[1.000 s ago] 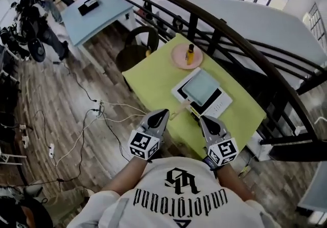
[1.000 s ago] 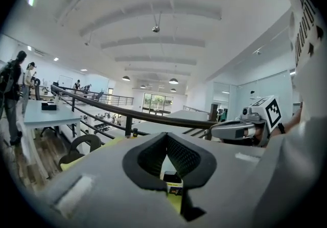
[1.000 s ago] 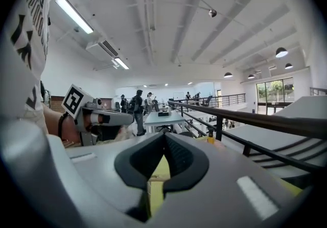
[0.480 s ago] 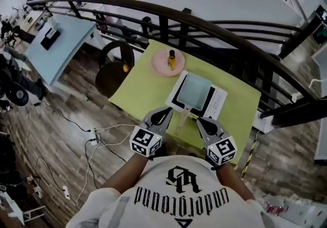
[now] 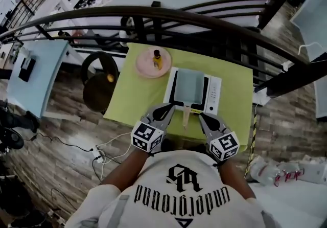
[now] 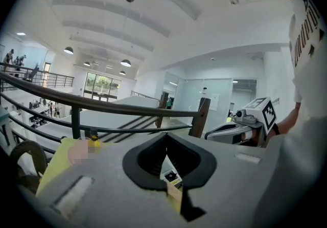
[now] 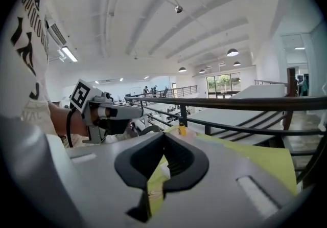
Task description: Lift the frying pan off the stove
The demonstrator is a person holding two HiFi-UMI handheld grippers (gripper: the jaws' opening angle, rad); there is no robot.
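The tabletop [image 5: 138, 100] fills the frame's centre. On it sits the stove [image 5: 213, 94], with the frying pan [image 5: 189, 85] on top. Upper left of the stove, a plate [image 5: 143, 67] carries a bottle [image 5: 157, 59]. A railing [image 5: 153, 13] runs above, and a chair [image 5: 97, 77] stands left.

Pink plate [image 5: 144, 66] holding small bottle [image 5: 158, 59], possibly sauce; black chair [image 5: 96, 90] nearby

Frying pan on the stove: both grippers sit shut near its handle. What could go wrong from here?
1. The left gripper and right gripper are shut; advancing like that could shove the handle and slide the frying pan across the stove.
2. Gripped only by that slim handle, the pan may tilt.
3. A bottle stands on the pink plate just left of the stove; a leftward swing could topple it.
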